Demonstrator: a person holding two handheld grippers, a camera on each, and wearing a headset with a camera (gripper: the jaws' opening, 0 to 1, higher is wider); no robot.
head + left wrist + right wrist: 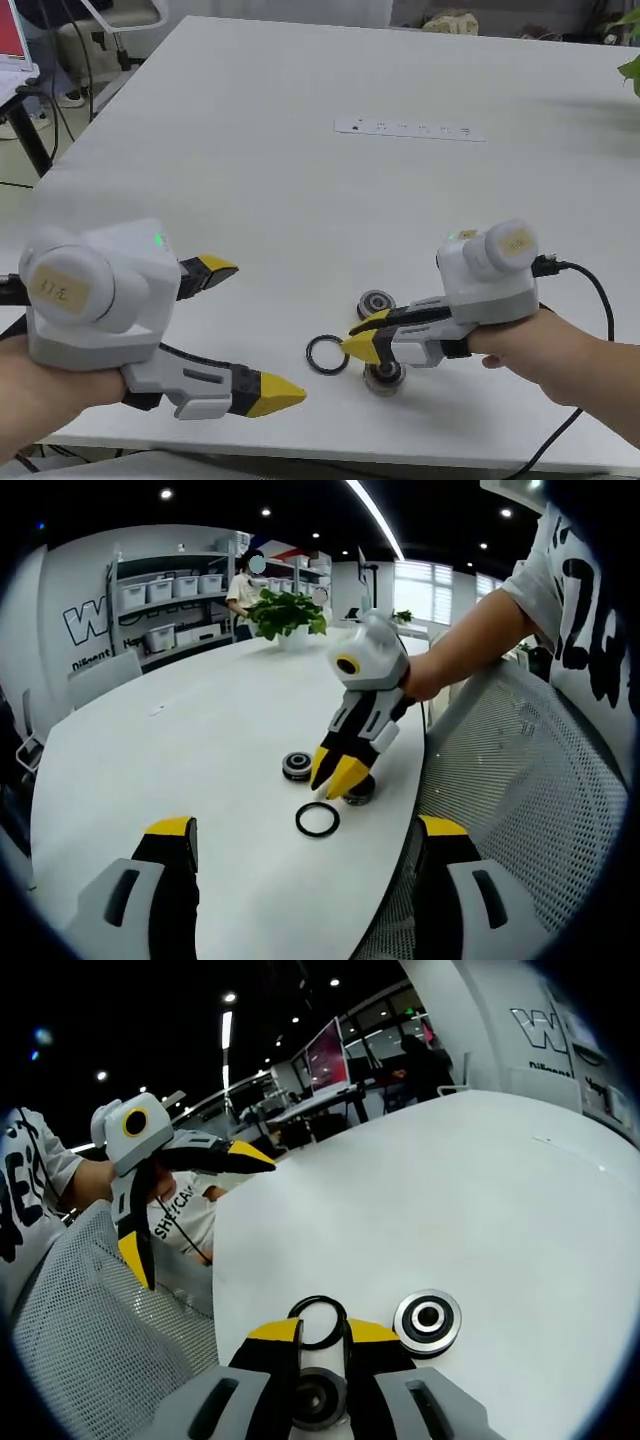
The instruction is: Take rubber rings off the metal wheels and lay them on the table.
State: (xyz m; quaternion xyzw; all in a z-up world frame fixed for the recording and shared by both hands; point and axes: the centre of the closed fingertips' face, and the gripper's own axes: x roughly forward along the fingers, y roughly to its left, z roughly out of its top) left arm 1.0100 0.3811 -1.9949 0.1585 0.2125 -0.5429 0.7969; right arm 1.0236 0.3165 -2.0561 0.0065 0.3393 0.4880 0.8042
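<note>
Head view: R tongs [358,335] over wheel [385,378], ring [326,355] beside; L tongs [268,331] wide.

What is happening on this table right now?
A person works with two grippers. The right gripper has its jaws nearly together over one metal wheel; whether they grip it is unclear. One black rubber ring lies loose on the table beside it. A second wheel sits nearby. The left gripper hovers open, holding nothing.
</note>
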